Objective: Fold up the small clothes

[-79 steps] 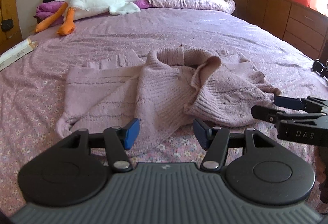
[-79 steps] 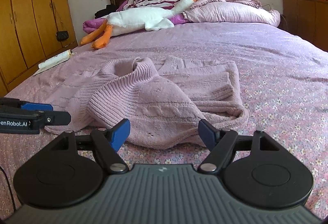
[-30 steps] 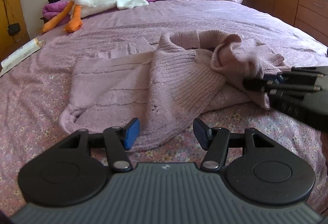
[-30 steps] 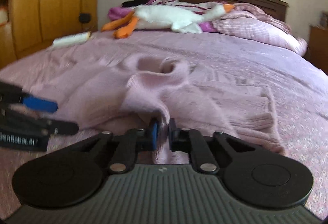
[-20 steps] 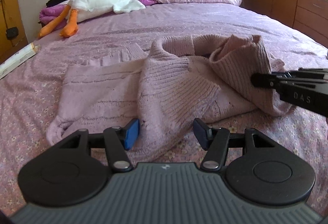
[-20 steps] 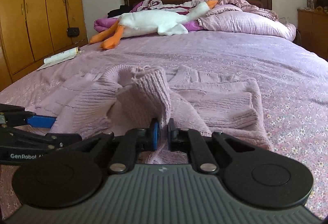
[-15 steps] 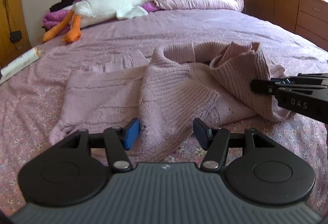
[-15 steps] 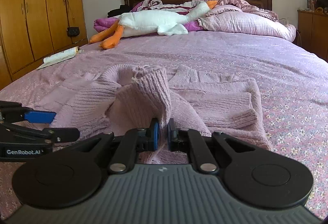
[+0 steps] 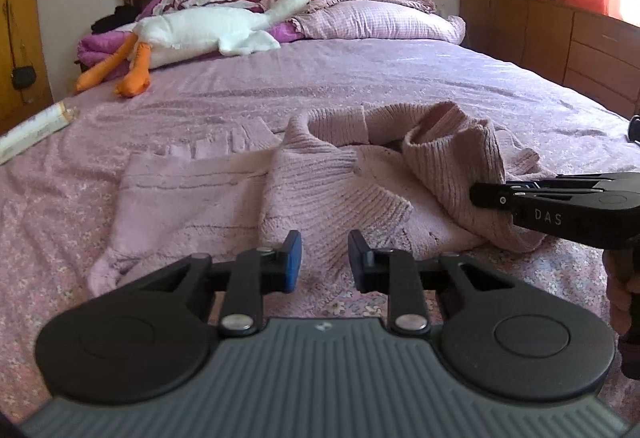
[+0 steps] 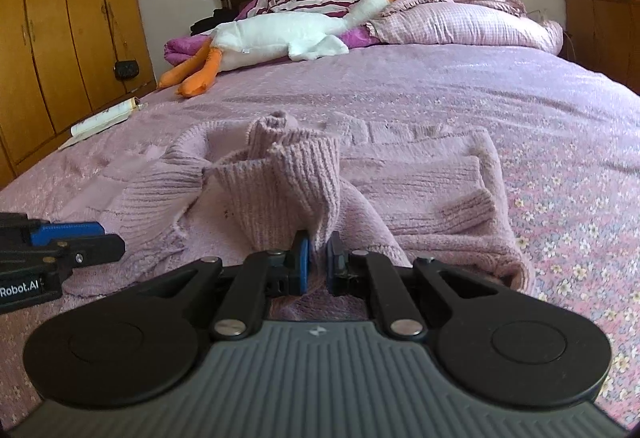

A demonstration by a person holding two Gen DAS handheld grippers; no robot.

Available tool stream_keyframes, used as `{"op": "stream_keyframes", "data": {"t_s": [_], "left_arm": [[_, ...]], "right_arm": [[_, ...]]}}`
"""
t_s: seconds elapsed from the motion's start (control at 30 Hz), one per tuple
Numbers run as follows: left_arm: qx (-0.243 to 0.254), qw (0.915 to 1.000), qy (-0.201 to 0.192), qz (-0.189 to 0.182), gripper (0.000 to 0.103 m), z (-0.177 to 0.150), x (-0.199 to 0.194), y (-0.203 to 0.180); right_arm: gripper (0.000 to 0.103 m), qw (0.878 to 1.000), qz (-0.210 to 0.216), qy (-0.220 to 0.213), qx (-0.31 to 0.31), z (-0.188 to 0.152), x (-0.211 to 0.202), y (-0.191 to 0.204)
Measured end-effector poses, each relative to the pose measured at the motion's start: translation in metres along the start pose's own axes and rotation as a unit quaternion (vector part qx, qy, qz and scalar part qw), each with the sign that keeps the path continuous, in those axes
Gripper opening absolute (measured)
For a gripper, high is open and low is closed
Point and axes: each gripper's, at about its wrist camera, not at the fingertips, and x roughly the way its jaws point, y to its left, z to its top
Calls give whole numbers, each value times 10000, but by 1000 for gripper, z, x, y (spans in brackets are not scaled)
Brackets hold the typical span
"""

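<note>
A pale pink knitted sweater (image 9: 328,189) lies partly folded on the bed; it also shows in the right wrist view (image 10: 420,189). My right gripper (image 10: 317,258) is shut on a ribbed fold of the sweater (image 10: 288,193) and holds it lifted off the bed. In the left wrist view the right gripper (image 9: 480,194) comes in from the right, pinching that fold. My left gripper (image 9: 324,258) hovers over the sweater's near hem, jaws partly closed with a gap, nothing between them. It shows at the left edge of the right wrist view (image 10: 108,238).
The bed has a purple flowered cover (image 9: 360,85). A white plush goose (image 9: 200,33) and pillows (image 9: 380,21) lie at the head. A rolled paper (image 9: 32,129) lies at the left edge. Wooden drawers (image 9: 580,41) stand right, a wardrobe (image 10: 60,29) left.
My left gripper's jaws have narrowed over the near hem. My right gripper, which closed on the fold about a second ago, still holds it raised.
</note>
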Motion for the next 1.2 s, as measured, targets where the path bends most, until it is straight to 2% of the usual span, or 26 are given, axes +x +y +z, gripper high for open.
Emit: {"op": "stream_keyframes", "data": {"t_s": [0.23, 0.33, 0.6, 0.73, 0.9, 1.03, 1.07, 1.1, 1.2], "left_arm": [[336, 9993, 149, -63, 29, -3, 10, -8], [447, 9988, 209, -30, 36, -5, 16, -9], [817, 9962, 310, 56, 44, -7, 30, -18], [670, 9975, 231, -20, 44, -5, 34, -13], [146, 9994, 105, -304, 44, 1, 33, 3], [77, 9993, 52, -375, 43, 2, 34, 8], [41, 9992, 24, -402, 33, 2, 33, 10], [3, 9991, 5, -428, 17, 2, 32, 12], [-220, 9989, -85, -401, 14, 3, 26, 24]], "right_arm": [[9, 9999, 42, -23, 93, -2, 2, -3], [9, 9999, 48, -24, 93, -3, 2, -4], [9, 9999, 62, -28, 106, -3, 3, -5], [9, 9999, 71, -20, 106, -2, 4, -5], [9, 9999, 104, -34, 122, -2, 5, -6], [9, 9998, 126, -37, 118, -4, 4, -7], [9, 9998, 134, -37, 121, -4, 4, -7], [9, 9998, 140, -36, 121, -4, 4, -8], [9, 9998, 151, -29, 112, -3, 4, -9]]}}
